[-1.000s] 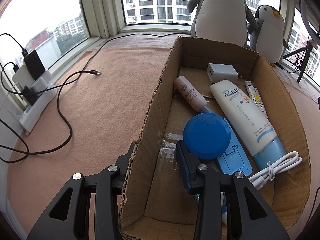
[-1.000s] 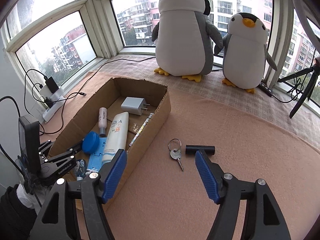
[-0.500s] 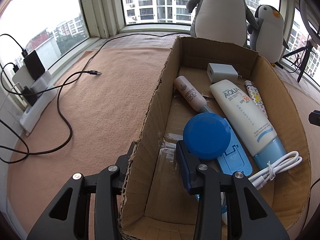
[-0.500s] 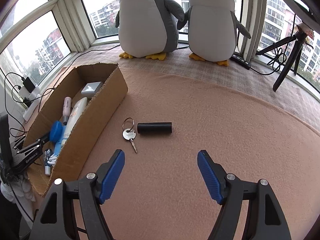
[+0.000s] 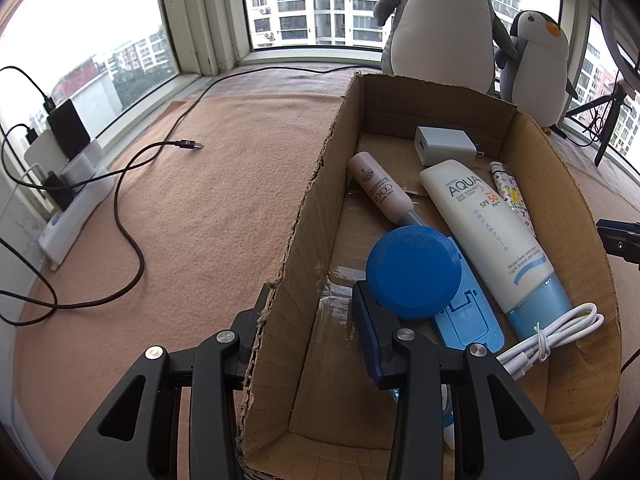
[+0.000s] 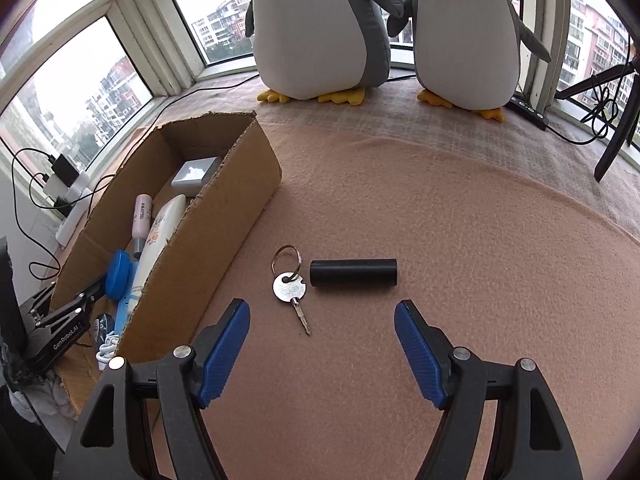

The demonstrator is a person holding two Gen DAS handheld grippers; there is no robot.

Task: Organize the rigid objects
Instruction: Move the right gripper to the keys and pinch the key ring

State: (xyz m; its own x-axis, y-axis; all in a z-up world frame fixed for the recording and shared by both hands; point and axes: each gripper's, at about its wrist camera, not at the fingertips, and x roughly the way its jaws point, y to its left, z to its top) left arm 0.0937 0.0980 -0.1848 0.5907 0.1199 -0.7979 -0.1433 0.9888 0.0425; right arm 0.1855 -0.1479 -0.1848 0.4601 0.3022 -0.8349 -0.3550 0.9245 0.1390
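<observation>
A cardboard box (image 5: 308,216) (image 6: 224,216) holds a sunscreen tube (image 5: 488,228), a pink tube (image 5: 380,188), a white charger (image 5: 444,144), a blue round lid (image 5: 412,272), a blue stand (image 5: 468,320) and a white cable (image 5: 552,332). My left gripper (image 5: 308,328) straddles the box's left wall, one finger outside and one inside; whether it pinches the wall is unclear. In the right wrist view, a key on a ring (image 6: 290,284) and a black cylinder (image 6: 354,273) lie on the tan cloth right of the box. My right gripper (image 6: 322,344) is open and empty just in front of them.
Two plush penguins (image 6: 320,28) (image 6: 468,36) stand at the window behind. A black cable (image 5: 132,208) and a power strip with chargers (image 5: 72,184) lie left of the box. A tripod leg (image 6: 616,136) stands at the far right.
My right gripper has moved right and forward, away from the box, so the key and black cylinder now sit centred just ahead of its fingers. The left gripper has not moved.
</observation>
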